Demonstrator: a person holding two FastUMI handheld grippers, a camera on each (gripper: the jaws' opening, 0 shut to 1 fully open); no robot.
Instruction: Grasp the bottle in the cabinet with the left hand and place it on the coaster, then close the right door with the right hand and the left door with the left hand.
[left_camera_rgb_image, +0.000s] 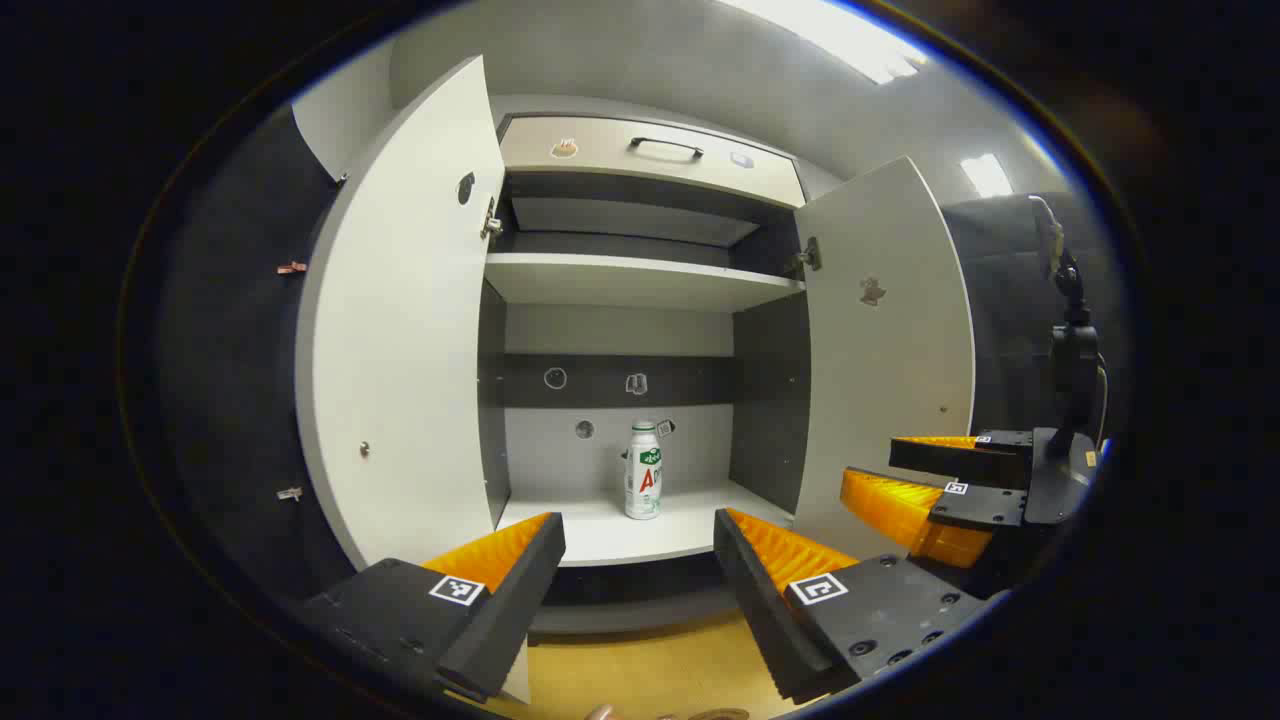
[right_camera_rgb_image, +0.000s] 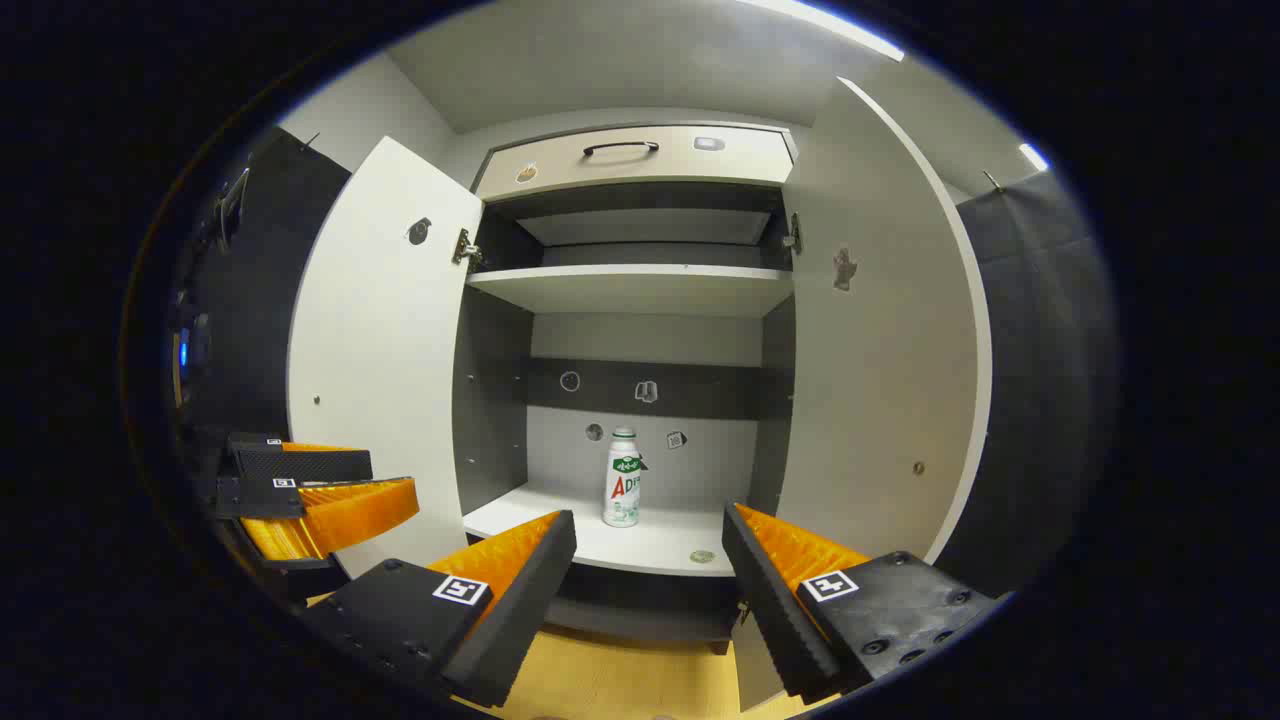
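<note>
White plastic with a green-and-red label, the one bottle (left_camera_rgb_image: 643, 470) stands upright in my left gripper view, long axis vertical and cap up, just below the middle of the frame on the lower shelf (left_camera_rgb_image: 610, 530) of the cabinet (left_camera_rgb_image: 640, 285). It sits toward the back of that shelf, near the rear wall, well apart from me. My left gripper (left_camera_rgb_image: 640, 560) shows at the bottom of the frame with its two fingers spread wide and nothing between them; the bottle appears in the gap above them. Two doors hang open: the left door (left_camera_rgb_image: 400, 330) fills the left of the frame, the right door (left_camera_rgb_image: 885, 350) the right. One drawer (left_camera_rgb_image: 650, 155) with a dark handle sits at the top, above a second, upper shelf (left_camera_rgb_image: 640, 280). At the right edge, my right gripper (left_camera_rgb_image: 915, 475) shows with its fingers apart, empty. A strip of yellow table (left_camera_rgb_image: 640, 670) runs along the bottom. In my right gripper view, the same single bottle (right_camera_rgb_image: 622, 478) stands upright near the frame's centre, cap up, on the lower shelf (right_camera_rgb_image: 640, 545). My right gripper (right_camera_rgb_image: 650, 565) at the bottom is spread wide and holds nothing. The left door (right_camera_rgb_image: 385, 350) and right door (right_camera_rgb_image: 885, 330) both stand open, and my left gripper (right_camera_rgb_image: 320, 490) shows at the lower left, fingers apart.
</note>
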